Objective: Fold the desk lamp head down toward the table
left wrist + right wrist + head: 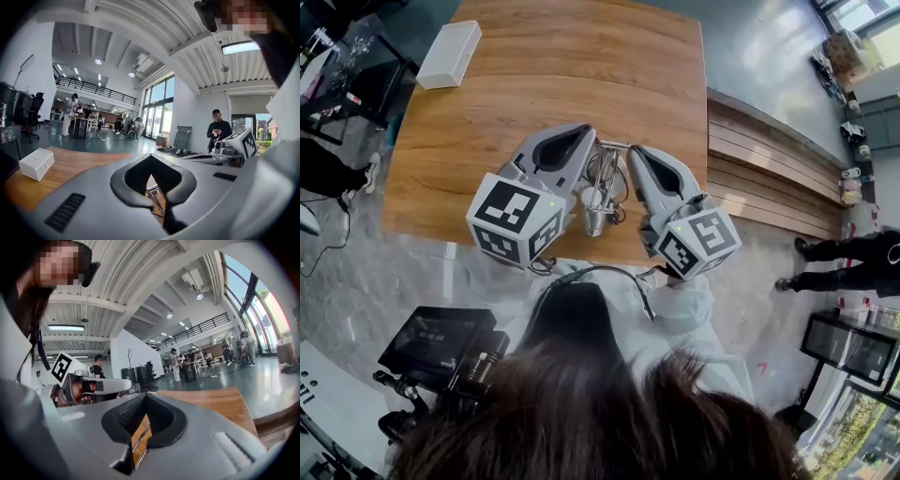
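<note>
In the middle of the head view, the left gripper (592, 138) and right gripper (632, 150) are held side by side, each with its jaws drawn together at the tips. The desk lamp (600, 187) is seen between them, over the near edge of the wooden table (581, 66). Its long axis is laid up and down the frame, with the silvery cone head (595, 221) at the lower end and a thin cross bar (614, 143) at the upper. Thin bare metal rods make up its frame. Its base is hidden, and whether the tips touch the bar cannot be told. A white box (450, 53) is seen at upper left.
</note>
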Demonstrator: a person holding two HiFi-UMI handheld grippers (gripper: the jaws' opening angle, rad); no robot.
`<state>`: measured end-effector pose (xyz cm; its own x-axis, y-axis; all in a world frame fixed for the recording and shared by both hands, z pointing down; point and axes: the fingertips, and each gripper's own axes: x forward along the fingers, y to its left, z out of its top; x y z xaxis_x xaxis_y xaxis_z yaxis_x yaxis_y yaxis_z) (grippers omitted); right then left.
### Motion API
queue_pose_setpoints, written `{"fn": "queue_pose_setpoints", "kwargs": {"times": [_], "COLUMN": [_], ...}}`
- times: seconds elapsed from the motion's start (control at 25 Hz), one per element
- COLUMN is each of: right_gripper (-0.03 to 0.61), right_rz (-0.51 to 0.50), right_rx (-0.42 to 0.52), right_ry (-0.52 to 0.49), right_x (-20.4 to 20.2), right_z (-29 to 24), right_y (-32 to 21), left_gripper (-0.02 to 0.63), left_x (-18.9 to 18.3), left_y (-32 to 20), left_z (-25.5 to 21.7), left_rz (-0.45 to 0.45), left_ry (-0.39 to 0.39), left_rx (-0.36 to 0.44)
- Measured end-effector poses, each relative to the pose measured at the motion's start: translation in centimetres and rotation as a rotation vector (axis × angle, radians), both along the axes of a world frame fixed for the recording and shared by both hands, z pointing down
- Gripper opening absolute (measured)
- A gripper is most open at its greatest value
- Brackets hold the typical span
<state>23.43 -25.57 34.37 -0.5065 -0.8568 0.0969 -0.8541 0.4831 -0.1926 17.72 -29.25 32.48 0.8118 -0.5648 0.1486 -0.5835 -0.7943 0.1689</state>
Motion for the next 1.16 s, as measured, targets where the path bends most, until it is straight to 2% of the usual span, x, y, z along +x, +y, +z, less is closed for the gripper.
{"fn": "queue_pose_setpoints", "kwargs": {"times": [0.36, 1.16], "right_gripper": [-0.002, -0.002], "right_rz": [-0.004, -0.007], "right_rx": [-0.002, -0.008], "right_ry": [-0.005, -0.013], "right_x": [-0.29, -0.34], "right_z": [-0.06, 0.36], "right_y": [-0.02, 0.39], "left_gripper": [0.003, 0.003], "left_x": [-0.34, -0.16], "left_y": [-0.02, 0.57], "left_z": [-0.48, 0.29], "left_rz": [-0.005, 0.000], "left_ry": [0.024, 0.015], "left_rx": [0.010, -0.003]}}
